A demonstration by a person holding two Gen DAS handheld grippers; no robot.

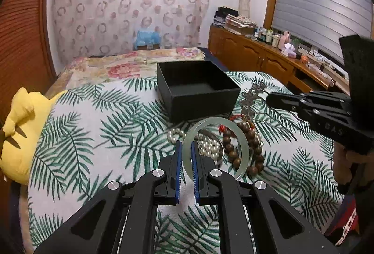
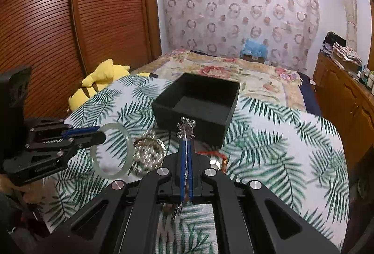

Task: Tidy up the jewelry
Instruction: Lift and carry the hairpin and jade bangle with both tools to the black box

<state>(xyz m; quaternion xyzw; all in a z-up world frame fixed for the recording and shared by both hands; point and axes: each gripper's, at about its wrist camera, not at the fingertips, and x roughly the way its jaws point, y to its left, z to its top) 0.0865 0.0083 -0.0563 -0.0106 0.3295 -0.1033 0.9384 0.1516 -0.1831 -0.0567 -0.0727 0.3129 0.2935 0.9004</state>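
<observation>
In the left wrist view, our left gripper (image 1: 185, 149) sits low in the centre of the frame, its blue-padded fingers pinching the rim of a pale green bangle (image 1: 216, 149), which stands upright above the leaf-print bedspread (image 1: 93, 128). Just behind the bangle lie a pearl strand (image 1: 208, 145) and a brown wooden bead bracelet (image 1: 251, 153), touching each other, with a bit of red cord (image 1: 233, 118) near them. The open black box (image 1: 196, 88) rests on the bed just above the pile, in the middle of the frame. In the right wrist view, our right gripper (image 2: 185, 144) is pressed together on a silver ornament (image 2: 186, 126), whose filigree top pokes out above the fingertips, in front of the box's near wall. A yellow plush toy (image 1: 21, 132) lies at the left edge.
</observation>
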